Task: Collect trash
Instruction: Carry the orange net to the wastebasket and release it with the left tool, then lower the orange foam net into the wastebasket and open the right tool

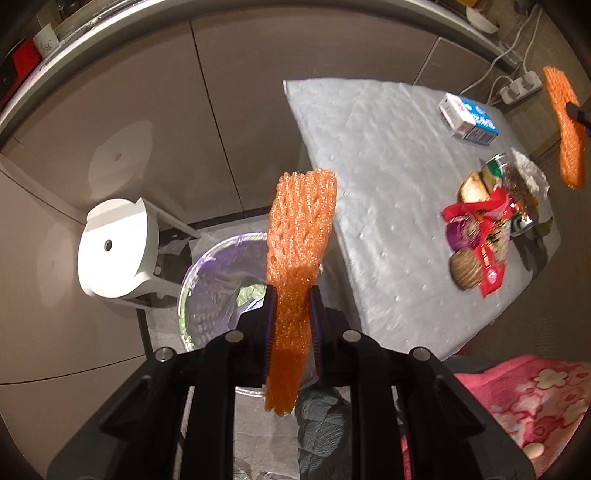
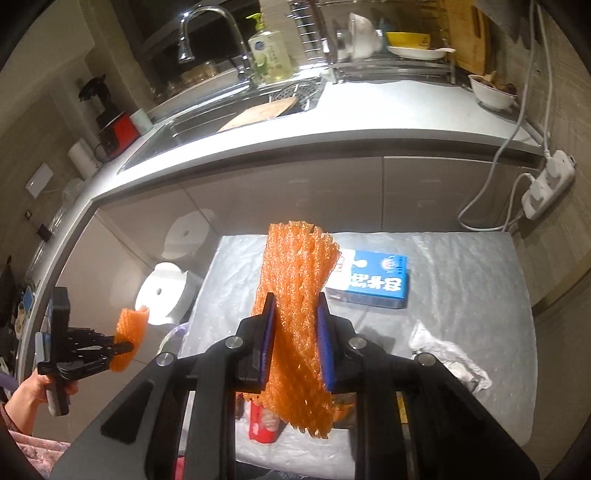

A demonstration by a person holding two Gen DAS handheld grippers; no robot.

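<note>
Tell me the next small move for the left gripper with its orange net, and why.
Probably carry the left gripper a little further over the lined bin below it, then open. Its jaws are shut on an orange foam net that hangs partly over the bin's rim and partly toward the table, so dropping it now might miss.

White round stool stands on the floor beside the table. Counter holds a sink, faucet, soap bottle and dish rack (bowls inside). Power strip hangs at the right.
</note>
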